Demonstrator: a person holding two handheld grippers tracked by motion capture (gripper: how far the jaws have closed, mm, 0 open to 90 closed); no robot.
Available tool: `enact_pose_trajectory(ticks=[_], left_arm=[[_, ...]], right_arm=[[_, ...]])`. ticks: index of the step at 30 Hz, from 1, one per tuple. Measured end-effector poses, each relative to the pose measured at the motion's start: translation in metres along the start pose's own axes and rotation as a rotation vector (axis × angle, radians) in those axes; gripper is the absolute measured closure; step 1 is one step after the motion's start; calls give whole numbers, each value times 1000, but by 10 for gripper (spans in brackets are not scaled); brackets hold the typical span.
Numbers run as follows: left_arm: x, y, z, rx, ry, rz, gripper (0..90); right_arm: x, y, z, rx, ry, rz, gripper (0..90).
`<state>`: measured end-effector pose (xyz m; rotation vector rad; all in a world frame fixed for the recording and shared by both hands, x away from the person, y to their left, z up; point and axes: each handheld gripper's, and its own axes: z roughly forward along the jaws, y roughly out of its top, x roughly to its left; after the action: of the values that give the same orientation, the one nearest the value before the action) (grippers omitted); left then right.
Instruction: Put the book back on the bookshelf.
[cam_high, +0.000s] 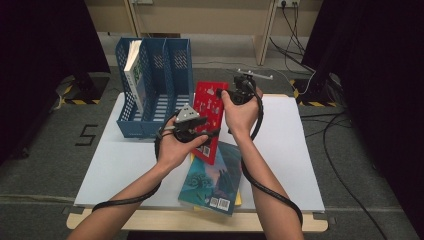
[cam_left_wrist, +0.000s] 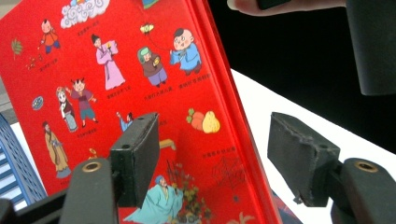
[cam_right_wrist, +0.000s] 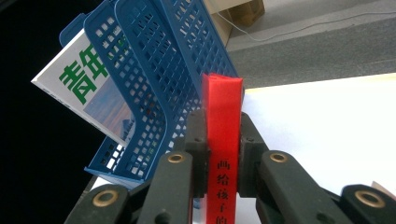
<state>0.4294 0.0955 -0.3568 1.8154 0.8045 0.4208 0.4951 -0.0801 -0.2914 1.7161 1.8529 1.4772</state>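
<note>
The right gripper (cam_right_wrist: 223, 154) view shows its jaws pinching the red book's (cam_right_wrist: 223, 116) spine, while the left gripper (cam_left_wrist: 219, 158) view shows jaws spread.

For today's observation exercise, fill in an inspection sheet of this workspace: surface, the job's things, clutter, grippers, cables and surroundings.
Surface: white table top on a wooden base, on grey carpet.
Job's things: red book held upright by its spine beside the blue file rack.
Clutter: teal book lying flat at the front on something yellow; a white book stands in the rack's left slot.
Grippers: right gripper clamped on the red book's spine; left gripper open, its jaws either side of the book's edge, not pressing.
Cables: a black cable trails from each gripper along the forearms; more lie on the floor at right.
Surroundings: black curtains both sides, wooden furniture behind.
</note>
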Motion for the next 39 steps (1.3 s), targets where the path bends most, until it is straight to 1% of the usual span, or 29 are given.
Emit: enact_pose_trajectory(ticks=[3, 6, 7, 8, 10, 11, 14, 16, 19, 23, 24, 25, 26, 27, 29, 31, 32, 34, 39], left_arm=[[-2, 1, 3, -2, 8, 6, 305], [-4, 2, 6, 0, 26, 19, 304], [-4, 2, 6, 0, 26, 19, 304], [-5, 3, 8, 3, 35, 27, 305], [-5, 3, 9, 6, 39, 27, 306], [-6, 4, 12, 6, 51, 35, 308], [-6, 4, 14, 12, 64, 43, 310], [-5, 4, 15, 17, 81, 56, 315], [-4, 3, 17, 18, 80, 46, 315], [-6, 4, 18, 25, 88, 63, 323], [-6, 5, 19, 30, 93, 74, 325], [-6, 6, 20, 33, 84, 68, 339], [-6, 5, 22, 33, 85, 66, 354], [-5, 5, 23, 31, 88, 61, 360], [-4, 5, 25, 36, 100, 66, 366], [-2, 5, 27, 39, 97, 53, 377], [-2, 4, 29, 43, 100, 56, 381], [-2, 2, 31, 53, 111, 68, 385], [1, -7, 34, 71, 132, 65, 387]], right_arm=[[2, -1, 0, 0, -3, 7, 799], [3, -2, 1, -2, -6, -1, 799], [4, -2, 2, -1, -6, -2, 798], [4, -2, 2, -2, -6, -4, 799], [4, -2, 2, -4, -6, -6, 798], [5, -2, 2, -5, -9, -8, 798], [7, -3, 0, -5, -9, -13, 798], [9, -3, -1, -7, -9, -18, 798], [8, -3, -2, -7, -12, -17, 798], [7, -3, -3, -11, -14, -16, 798], [7, -3, -5, -14, -17, -18, 798], [7, -3, -6, -19, -17, -18, 797], [9, -3, -8, -22, -24, -26, 796], [10, -2, -10, -30, -44, -41, 796], [12, -1, -13, -39, -46, -53, 794], [14, -1, -16, -45, -61, -66, 794], [14, -1, -17, -46, -69, -69, 793], [13, -1, -18, -40, -77, -64, 791], [10, -6, -18, -17, -76, -58, 788]])
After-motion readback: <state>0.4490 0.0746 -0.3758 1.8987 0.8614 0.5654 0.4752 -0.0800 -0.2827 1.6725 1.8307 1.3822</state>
